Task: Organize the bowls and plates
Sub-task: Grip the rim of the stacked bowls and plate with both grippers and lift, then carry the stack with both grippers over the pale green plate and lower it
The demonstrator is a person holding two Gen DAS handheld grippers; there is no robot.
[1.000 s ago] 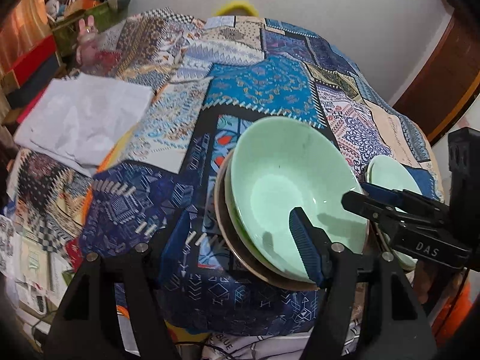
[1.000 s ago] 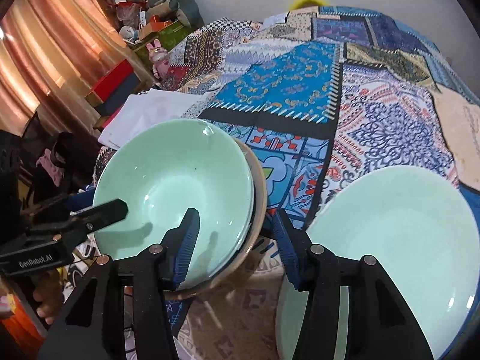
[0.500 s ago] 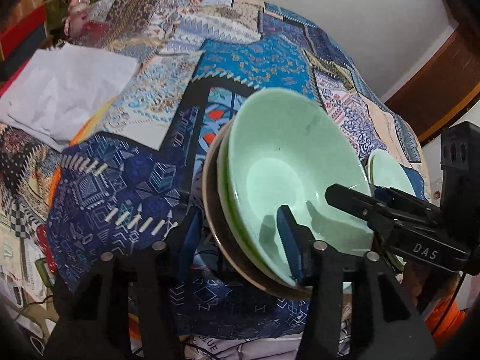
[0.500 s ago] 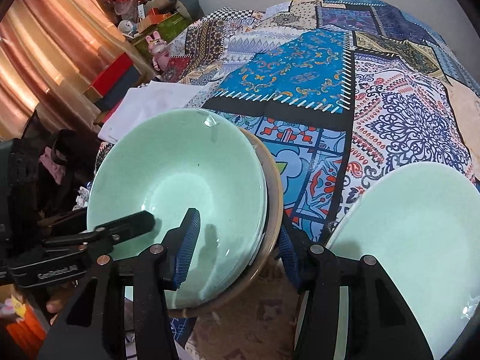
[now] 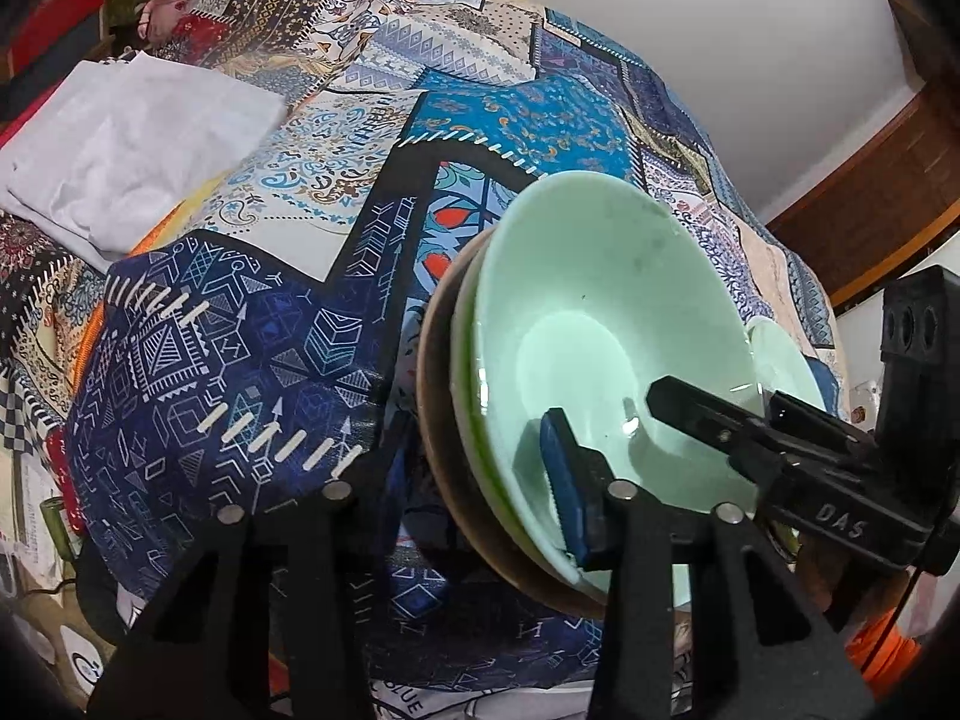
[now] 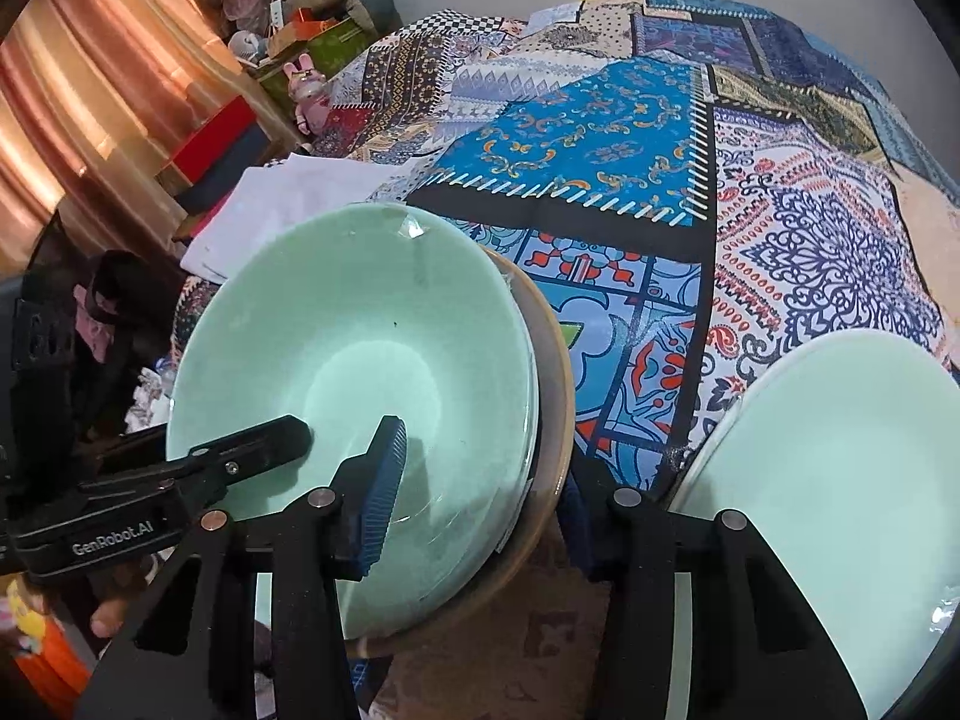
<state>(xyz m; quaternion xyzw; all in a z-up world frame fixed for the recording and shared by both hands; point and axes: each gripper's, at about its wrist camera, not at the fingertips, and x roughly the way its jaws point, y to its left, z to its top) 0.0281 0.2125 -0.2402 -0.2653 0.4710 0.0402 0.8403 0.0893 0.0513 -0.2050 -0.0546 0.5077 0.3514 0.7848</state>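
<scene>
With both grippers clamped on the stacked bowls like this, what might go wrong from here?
1. The bowl stack is tilted, pinched only at its near rim by the left gripper and right gripper; the smooth mint bowl may slide out of the brown bowl.
2. Unequal pulls from the two grippers might twist the stack loose.
3. The mint plate lies close by; lowering the stack there risks a knock.

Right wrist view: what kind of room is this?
Likely a lived-in home room, perhaps a bedroom: a patchwork cloth covers the surface, orange curtains hang at left, and a pink bunny toy sits among stacked boxes.
</scene>
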